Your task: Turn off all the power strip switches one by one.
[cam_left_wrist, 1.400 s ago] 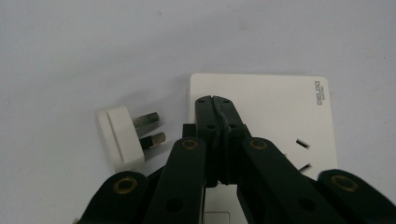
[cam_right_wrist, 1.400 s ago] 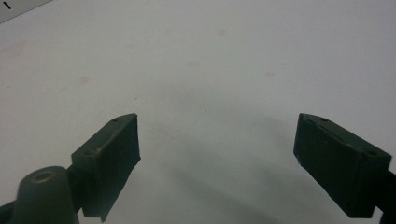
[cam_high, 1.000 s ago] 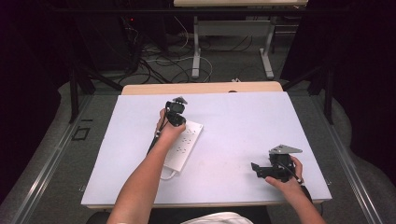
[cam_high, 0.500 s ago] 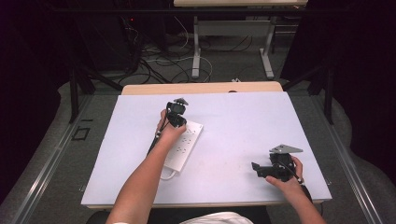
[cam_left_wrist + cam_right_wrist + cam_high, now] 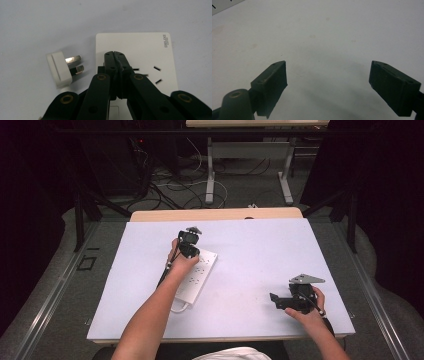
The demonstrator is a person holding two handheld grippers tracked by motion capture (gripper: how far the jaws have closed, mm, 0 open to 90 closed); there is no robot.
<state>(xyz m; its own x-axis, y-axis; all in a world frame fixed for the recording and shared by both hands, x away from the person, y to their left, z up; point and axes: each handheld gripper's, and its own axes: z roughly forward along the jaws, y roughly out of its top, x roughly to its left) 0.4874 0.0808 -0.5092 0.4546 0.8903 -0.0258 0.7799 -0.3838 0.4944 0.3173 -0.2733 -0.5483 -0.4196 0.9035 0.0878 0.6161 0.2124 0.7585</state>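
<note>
While the left gripper (image 5: 115,53) rests with its two black jaws pressed tightly together and nothing between them, its tips sit on or just above the flat white plastic power strip (image 5: 150,47) in the centre of the left gripper view. To the right of the tips are three dark socket slots (image 5: 153,74). At the left of that frame, on the pale table (image 5: 37,25) just beside the strip's edge and apart from it, lies a small white plastic plug (image 5: 60,68) on its side, its metal pins pointing right toward the strip.

In the high view the left gripper (image 5: 188,241) is at the centre of the frame over the far end of the power strip (image 5: 202,270), which lies at a slant. The right gripper (image 5: 286,301) sits in the lower right, well apart from the strip. In the right gripper view its jaws stand wide apart, holding nothing, above bare table (image 5: 324,37).

The step in hand seems to be steadying the strip with the left gripper so the plug can be handled. Next, a gripper would likely have to close on the plug's white body, turn its pins downward and line them up with the slots.
</note>
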